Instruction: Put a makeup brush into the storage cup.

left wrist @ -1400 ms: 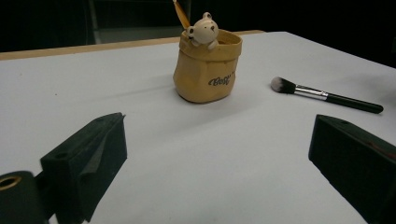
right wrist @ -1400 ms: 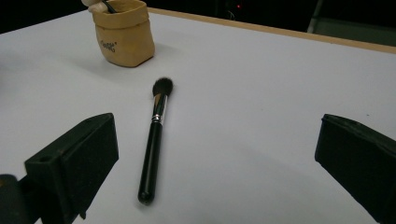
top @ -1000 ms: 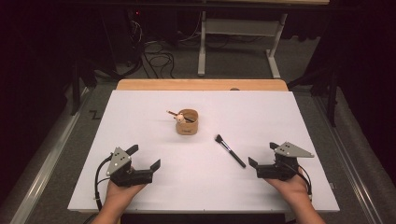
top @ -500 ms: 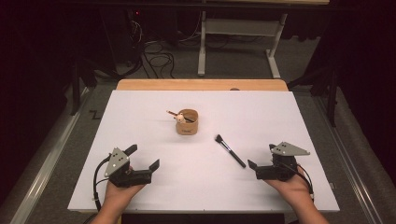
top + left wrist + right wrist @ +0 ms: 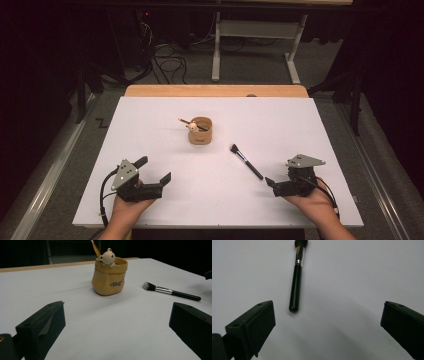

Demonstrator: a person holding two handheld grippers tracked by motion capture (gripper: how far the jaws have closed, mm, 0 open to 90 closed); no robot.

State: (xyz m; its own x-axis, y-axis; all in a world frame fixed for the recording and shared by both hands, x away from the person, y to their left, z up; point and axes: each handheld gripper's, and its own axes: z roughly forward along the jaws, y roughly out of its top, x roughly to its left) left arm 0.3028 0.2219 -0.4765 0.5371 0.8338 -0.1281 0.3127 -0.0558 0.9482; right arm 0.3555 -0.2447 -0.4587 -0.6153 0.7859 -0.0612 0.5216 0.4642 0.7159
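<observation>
A tan bag-shaped cup (image 5: 201,132) with a small bear figure (image 5: 192,126) on its rim and a thin stick in it stands mid-table. A black-handled makeup brush (image 5: 246,161) lies flat to its right, bristles toward the cup. My right gripper (image 5: 280,176) is open at the near right, just behind the handle's end. In the right gripper view the brush (image 5: 296,282) lies ahead, nearer the left jaw of the right gripper (image 5: 328,322). My left gripper (image 5: 153,169) is open at the near left. The left gripper view faces the cup (image 5: 109,277) and the brush (image 5: 172,292).
The white tabletop (image 5: 150,125) has a wooden strip (image 5: 215,90) along its far edge. Beyond the table lie floor cables (image 5: 170,62) and a white desk frame (image 5: 255,30). A metal rail (image 5: 45,190) runs along the floor at the left.
My right gripper has sunk a little toward the table, near the brush handle's end. The left gripper, cup and brush have stayed put.
</observation>
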